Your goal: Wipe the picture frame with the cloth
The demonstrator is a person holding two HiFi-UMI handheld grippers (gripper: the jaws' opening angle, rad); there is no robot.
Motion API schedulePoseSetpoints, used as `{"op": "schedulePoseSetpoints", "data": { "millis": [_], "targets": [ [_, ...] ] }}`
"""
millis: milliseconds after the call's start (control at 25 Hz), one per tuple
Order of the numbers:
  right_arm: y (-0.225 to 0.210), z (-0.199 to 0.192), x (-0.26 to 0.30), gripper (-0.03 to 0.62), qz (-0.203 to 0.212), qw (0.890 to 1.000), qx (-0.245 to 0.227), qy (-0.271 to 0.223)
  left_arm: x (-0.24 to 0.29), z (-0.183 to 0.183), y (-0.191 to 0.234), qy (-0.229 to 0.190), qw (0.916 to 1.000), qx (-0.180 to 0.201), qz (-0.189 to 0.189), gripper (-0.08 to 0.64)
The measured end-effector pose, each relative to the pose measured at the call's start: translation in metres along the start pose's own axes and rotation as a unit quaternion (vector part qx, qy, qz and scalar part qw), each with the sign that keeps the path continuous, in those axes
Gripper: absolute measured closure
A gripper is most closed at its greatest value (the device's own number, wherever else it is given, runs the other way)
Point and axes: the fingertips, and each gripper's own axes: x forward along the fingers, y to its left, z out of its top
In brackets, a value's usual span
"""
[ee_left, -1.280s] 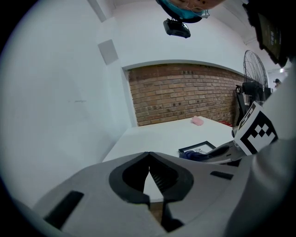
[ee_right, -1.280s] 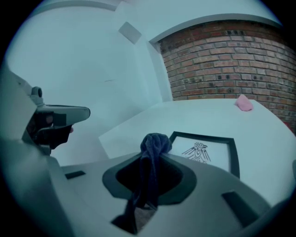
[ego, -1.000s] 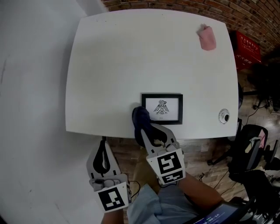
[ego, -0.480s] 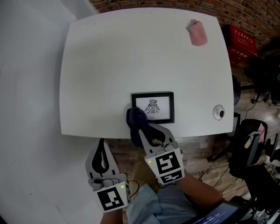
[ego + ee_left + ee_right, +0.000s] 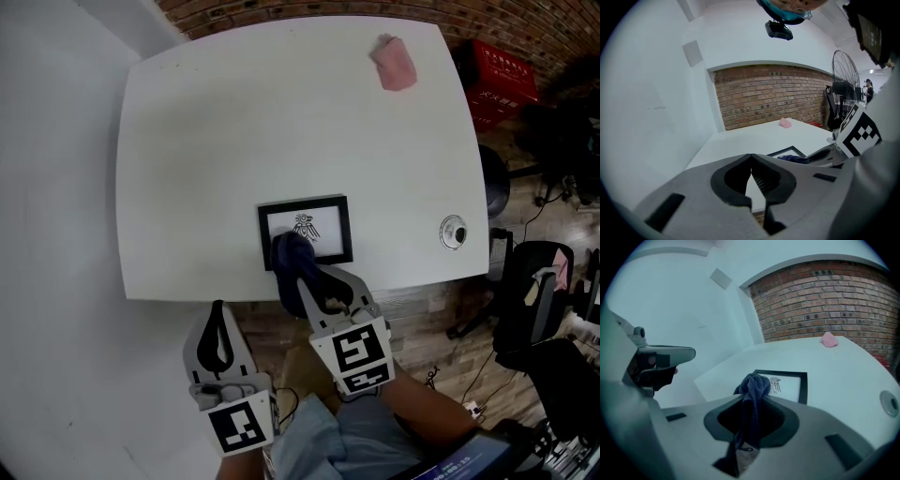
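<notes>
White table (image 5: 216, 122) by brick wall, right gripper (image 5: 302, 285) clamping dark cloth (image 5: 289, 253) over picture frame (image 5: 317, 231) corner, left gripper (image 5: 220, 311) closed, empty.

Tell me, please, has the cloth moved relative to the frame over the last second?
Yes. Against the frame, the cloth has slid rightward, from the frame's left edge inward over its lower-left part.

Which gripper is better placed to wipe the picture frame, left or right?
Right: the right gripper is shut on the dark blue cloth touching the picture frame; the left gripper is shut and empty.
</notes>
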Motion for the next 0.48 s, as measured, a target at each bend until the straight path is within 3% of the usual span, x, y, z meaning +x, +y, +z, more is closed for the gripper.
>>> {"op": "schedulePoseSetpoints", "data": {
  "millis": [480],
  "targets": [
    [-0.025,-0.009,-0.019,0.517,-0.02,1.0,0.022,-0.006,0.007,0.01,-0.033,-0.003,0.9995,0.01,-0.028,0.551]
  ]
}}
